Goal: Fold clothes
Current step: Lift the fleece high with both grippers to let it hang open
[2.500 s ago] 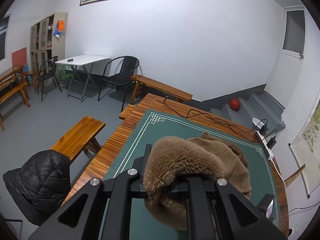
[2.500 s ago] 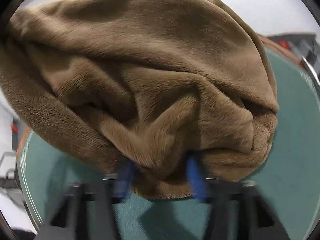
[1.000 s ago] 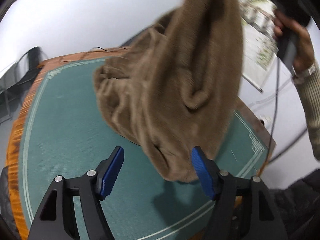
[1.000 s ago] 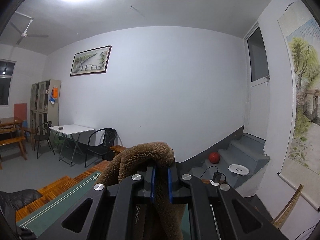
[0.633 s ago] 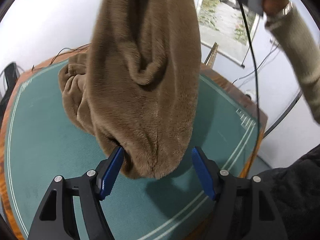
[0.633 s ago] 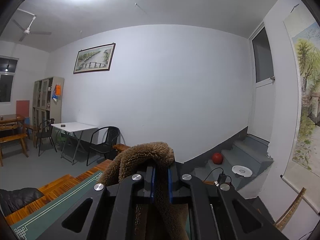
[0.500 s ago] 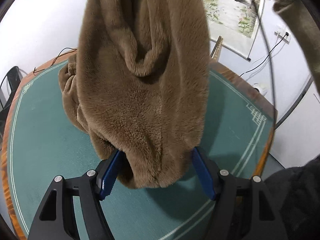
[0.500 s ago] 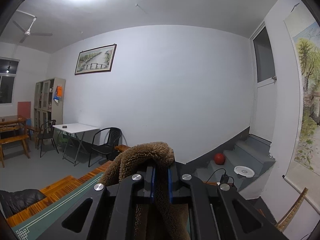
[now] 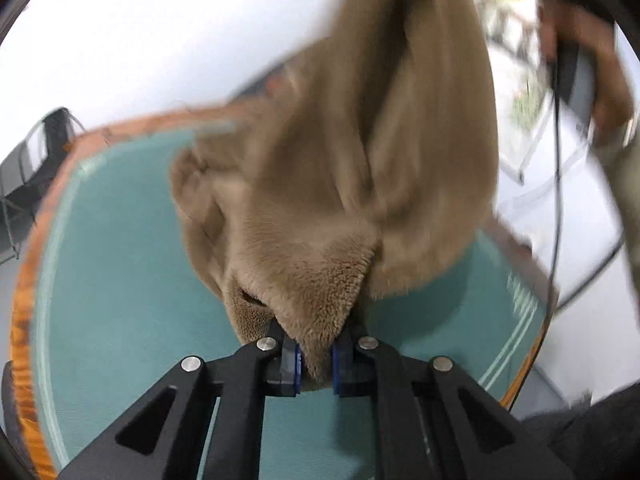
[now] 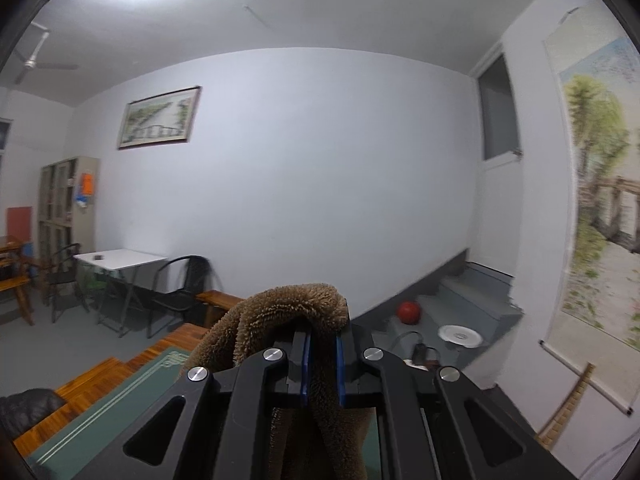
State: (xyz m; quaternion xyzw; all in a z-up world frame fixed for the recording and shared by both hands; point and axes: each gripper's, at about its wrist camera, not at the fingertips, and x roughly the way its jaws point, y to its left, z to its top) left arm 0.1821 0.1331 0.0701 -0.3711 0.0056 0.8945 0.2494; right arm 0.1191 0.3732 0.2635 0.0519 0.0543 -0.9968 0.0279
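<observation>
- Big wooden-edged table with a green felt top (image 9: 120,300) fills the left wrist view, blurred.
- Brown fleecy plush garment (image 9: 360,160) hangs above the table's middle, its lower folds bunched toward the far edge; whether they touch the felt, I can't tell.
- Left claw (image 9: 316,364) is clamped tight on the garment's lowest corner.
- Right claw (image 10: 322,364) is pinched closed on a fleece fold, held high.
- Person's hand (image 9: 588,60) grips the right handle, upper right.
</observation>
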